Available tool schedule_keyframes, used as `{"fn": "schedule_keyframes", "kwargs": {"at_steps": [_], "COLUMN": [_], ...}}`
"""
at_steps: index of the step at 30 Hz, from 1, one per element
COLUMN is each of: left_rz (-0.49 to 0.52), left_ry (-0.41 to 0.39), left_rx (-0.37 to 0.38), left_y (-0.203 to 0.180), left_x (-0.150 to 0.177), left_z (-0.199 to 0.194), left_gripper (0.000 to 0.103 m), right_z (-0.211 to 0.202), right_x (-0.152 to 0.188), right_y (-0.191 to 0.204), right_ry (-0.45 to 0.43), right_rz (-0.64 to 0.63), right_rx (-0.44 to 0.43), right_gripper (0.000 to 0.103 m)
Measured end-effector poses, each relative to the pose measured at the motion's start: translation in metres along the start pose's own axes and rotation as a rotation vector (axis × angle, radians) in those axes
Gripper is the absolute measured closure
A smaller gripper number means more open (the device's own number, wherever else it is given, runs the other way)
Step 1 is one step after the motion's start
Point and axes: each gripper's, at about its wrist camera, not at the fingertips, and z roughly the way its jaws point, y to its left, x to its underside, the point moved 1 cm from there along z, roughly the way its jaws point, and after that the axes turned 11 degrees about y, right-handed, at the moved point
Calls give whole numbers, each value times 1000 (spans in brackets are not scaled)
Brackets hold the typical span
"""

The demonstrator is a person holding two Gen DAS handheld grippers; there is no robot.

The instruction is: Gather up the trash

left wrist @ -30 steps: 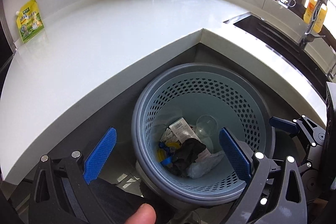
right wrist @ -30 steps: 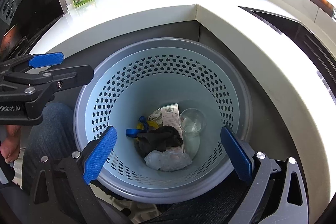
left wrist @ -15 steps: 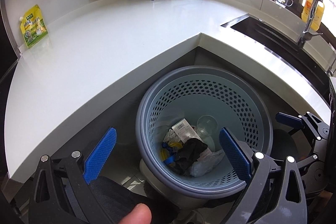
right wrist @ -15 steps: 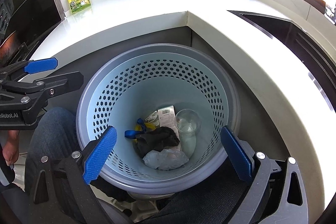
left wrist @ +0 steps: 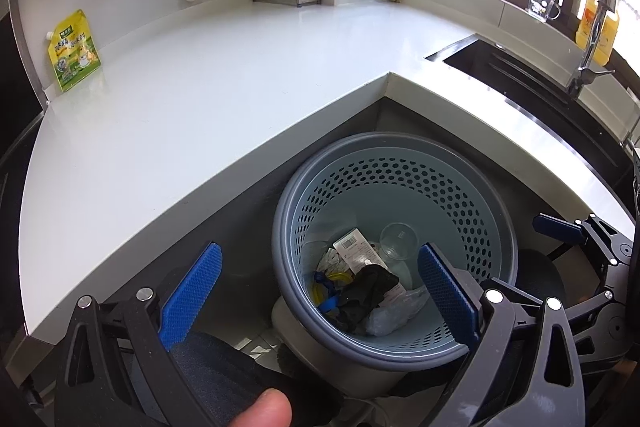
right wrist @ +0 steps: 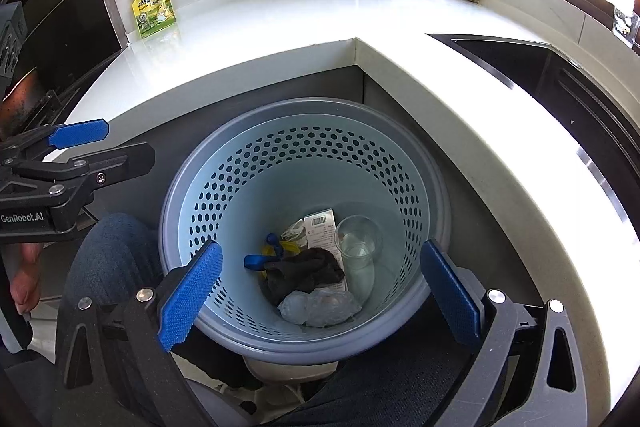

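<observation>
Left wrist view: the left gripper has its fingers spread wide with nothing between them, poised above and short of the bin; its right pad overlaps the bin's near rim in the picture, though I cannot tell if it touches. Right wrist view shows the right gripper likewise spread and empty, its two fingers straddling the bin's near rim from above.

Below and ahead of both sets of fingers, at the bottom of the bin, lies the trash: one clear cup, one barcoded packet, one black rag, one crumpled clear wrapper, and a blue-and-yellow scrap whose pieces I cannot count.

Beyond the bin, the white bench wraps round it in an L. On it, far ahead and left of the fingers, stands one green pouch against the wall, the only loose item there.

By my judgement the collecting looks nearly done. If the pouch counts as trash, reach with the left gripper, which is nearer that side, keep the fingers wide until they bracket the pouch's flat faces, then close low on its body so it does not fold or slip.
</observation>
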Motion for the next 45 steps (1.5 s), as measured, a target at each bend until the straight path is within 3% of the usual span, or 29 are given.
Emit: {"fn": "schedule_keyframes", "kwargs": {"at_steps": [45], "left_rz": [1], "left_ry": [-41], "left_rx": [-20], "left_y": [-3], "left_x": [9], "left_z": [-20], "left_gripper": [7], "right_z": [-7], "right_x": [6], "right_y": [10], "right_ry": [-12], "right_rz": [-10], "right_rx": [-4], "right_gripper": [9]}}
